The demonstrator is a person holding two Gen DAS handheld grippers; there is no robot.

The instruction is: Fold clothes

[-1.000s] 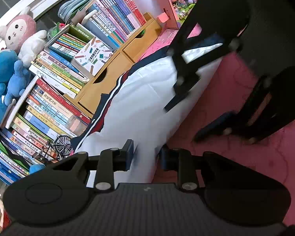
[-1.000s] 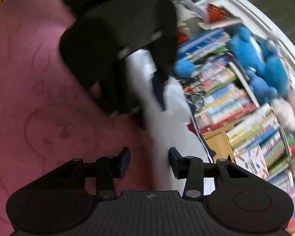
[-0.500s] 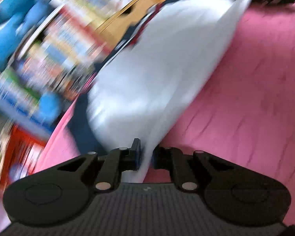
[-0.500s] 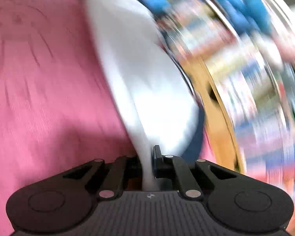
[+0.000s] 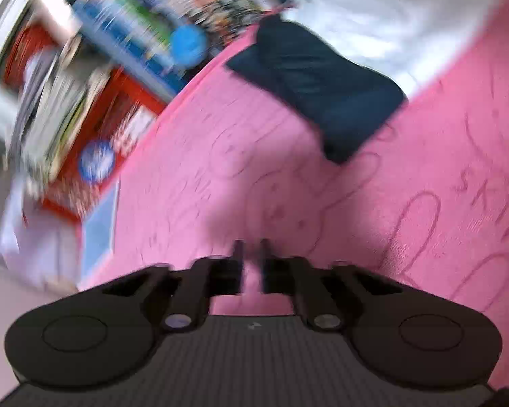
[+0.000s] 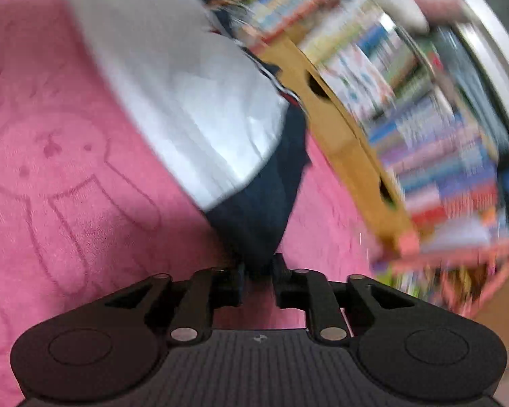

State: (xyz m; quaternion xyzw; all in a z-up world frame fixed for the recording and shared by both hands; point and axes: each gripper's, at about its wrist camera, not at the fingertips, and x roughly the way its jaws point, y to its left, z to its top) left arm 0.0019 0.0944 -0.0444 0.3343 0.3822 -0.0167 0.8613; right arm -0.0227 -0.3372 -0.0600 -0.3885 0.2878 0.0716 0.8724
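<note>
A white garment with navy trim lies folded on a pink mat. In the left wrist view its white body (image 5: 390, 23) is at the top right and a navy part (image 5: 322, 91) sticks out toward me. My left gripper (image 5: 252, 257) is nearly closed with a narrow gap, empty, over bare pink mat (image 5: 220, 169), well short of the garment. In the right wrist view the white body (image 6: 186, 95) runs up left and the navy part (image 6: 261, 203) reaches down between my right gripper's (image 6: 258, 271) fingers, which are shut on it.
Rows of books (image 6: 407, 95) and a wooden drawer unit (image 6: 349, 156) stand along the mat's far edge. A red box (image 5: 95, 156) and more books (image 5: 125, 27) lie at the left. Both views are motion-blurred.
My left gripper has let go of the white garment and pulled back over bare mat. My right gripper has shifted from the white edge to the navy part. Both views swung.
</note>
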